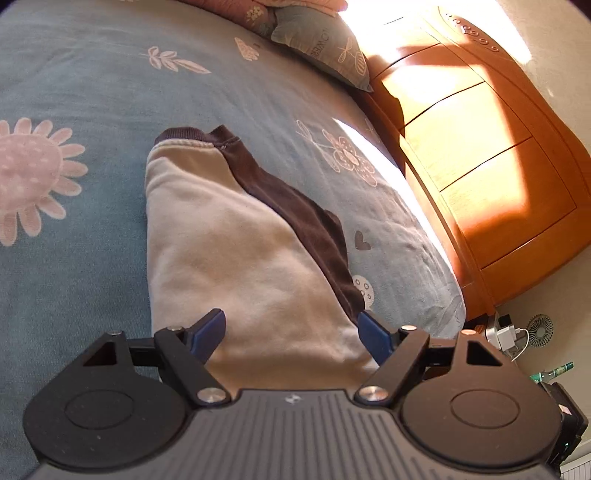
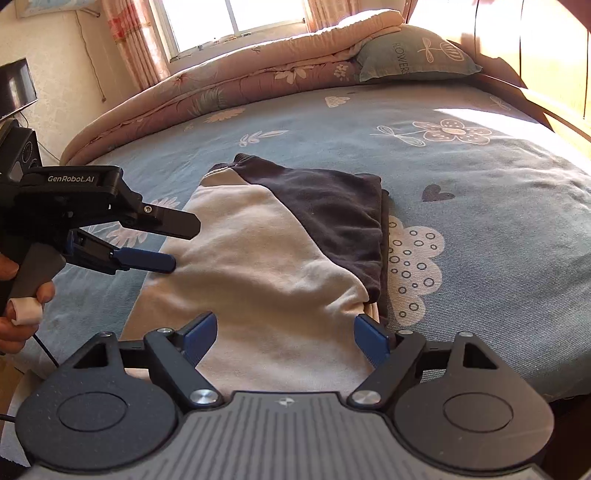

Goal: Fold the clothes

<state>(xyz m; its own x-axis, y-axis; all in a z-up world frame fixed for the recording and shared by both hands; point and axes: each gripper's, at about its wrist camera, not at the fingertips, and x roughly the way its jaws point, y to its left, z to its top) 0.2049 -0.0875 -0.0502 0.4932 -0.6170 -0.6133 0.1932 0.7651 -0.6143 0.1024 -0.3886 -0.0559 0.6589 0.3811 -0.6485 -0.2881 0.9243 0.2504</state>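
Your right claw (image 2: 284, 338) is hanging spread wide over the near end of the top (image 2: 258, 266), with nothing between its pads. Your left claw (image 2: 173, 243) is coming in from the left, also spread and pinching nothing, its lower finger lying just at the top's left edge; in its own view the left claw (image 1: 291, 332) is straddling the near hem. Both are about equally near, the left at the side edge, the right at the near end.

The top is lying flat on the bed (image 2: 480, 221) as a narrow cream and dark-brown bundle, its long axis running straight away from you, the ribbed collar at the far end and the dark sleeve doubled along the right side. It looks partly folded lengthwise; whether it is due a crosswise fold or is being opened out, you cannot tell from here.

Beyond it a rolled quilt (image 2: 221, 85) and a pillow (image 2: 413, 55) are lying by the window (image 2: 236, 18), with a wooden headboard (image 1: 480, 147) to the right.
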